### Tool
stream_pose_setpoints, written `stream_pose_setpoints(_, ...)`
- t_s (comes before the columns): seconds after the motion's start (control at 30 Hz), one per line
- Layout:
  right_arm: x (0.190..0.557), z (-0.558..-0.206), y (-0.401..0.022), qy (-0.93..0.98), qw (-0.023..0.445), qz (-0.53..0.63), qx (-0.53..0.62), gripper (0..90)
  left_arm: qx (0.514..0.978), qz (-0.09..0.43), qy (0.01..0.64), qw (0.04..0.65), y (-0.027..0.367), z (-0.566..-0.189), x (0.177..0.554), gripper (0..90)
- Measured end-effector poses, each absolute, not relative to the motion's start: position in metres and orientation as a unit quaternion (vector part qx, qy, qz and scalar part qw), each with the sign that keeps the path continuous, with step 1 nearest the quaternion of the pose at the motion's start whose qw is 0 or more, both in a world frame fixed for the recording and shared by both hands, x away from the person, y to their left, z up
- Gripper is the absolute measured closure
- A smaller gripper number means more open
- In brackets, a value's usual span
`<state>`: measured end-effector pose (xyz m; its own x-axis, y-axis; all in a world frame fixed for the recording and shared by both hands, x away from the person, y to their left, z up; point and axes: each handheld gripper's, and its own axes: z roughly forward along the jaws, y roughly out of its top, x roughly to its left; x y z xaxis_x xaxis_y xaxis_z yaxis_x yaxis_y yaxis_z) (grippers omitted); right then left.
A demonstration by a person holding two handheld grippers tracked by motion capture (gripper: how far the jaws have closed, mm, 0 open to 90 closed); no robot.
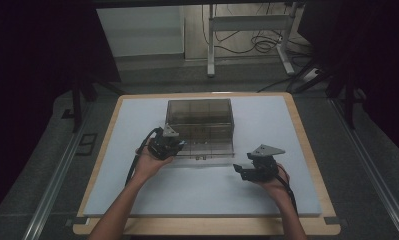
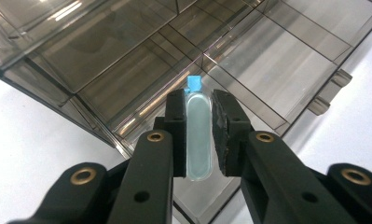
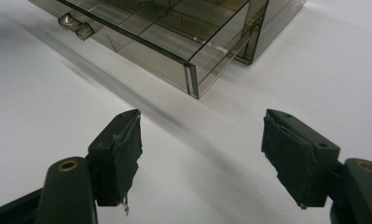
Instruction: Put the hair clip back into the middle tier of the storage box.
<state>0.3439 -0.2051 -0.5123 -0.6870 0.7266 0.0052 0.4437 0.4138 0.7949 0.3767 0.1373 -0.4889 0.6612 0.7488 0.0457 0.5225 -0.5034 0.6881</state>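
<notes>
Left claw (image 2: 198, 135) is clamped on a small pale vial with a blue cap (image 2: 197, 135), cap end pointing away from the hand. In the high view the left claw (image 1: 168, 145) sits at the front-left corner of the smoky clear drawer box (image 1: 199, 117), over its pulled-out drawer (image 1: 207, 147). In the left gripper view the vial hangs above the divided compartments (image 2: 249, 60) of that drawer; can't tell exactly which cell sits beneath it.

Right claw (image 3: 202, 158) is wide apart, nothing between the pads, parked over bare white surface (image 3: 44, 93) near the drawer's front corner (image 3: 191, 79). In the high view the right claw (image 1: 247, 170) is off to the right of the drawer, apart from it.

Step in hand, as judged: drop the vial into a drawer cell. To do it well:
- centre the vial over one cell, clear of the divider walls
- lower before releasing so it doesn't bounce or roll over a divider
- tilt it flatter, since it's long and may catch on the cell edge if dropped upright
- keep the right claw ready by the drawer handle tabs (image 3: 76, 25) for the push shut

Risk: the box is light and a nudge from the left claw could shift the drawer.
</notes>
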Motion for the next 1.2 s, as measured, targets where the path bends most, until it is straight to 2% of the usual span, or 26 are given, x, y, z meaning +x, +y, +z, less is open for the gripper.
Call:
stream_pose_setpoints(0.67, 0.344, -0.512, -0.206, 0.822, 0.174, 0.408, 0.356, 27.8, 0.852, 0.169, 0.374, 0.325, 0.134, -0.497, 0.379, 76.1)
stream_pose_setpoints(1.0, 0.344, -0.512, -0.206, 0.822, 0.174, 0.408, 0.357, 27.8, 0.839, 0.171, 0.374, 0.355, 0.14, -0.49, 0.373, 60.7)
stream_pose_setpoints(1.2, 0.344, -0.512, -0.206, 0.822, 0.174, 0.408, 0.357, 27.8, 0.833, 0.165, 0.375, 0.371, 0.147, -0.488, 0.369, 48.2)
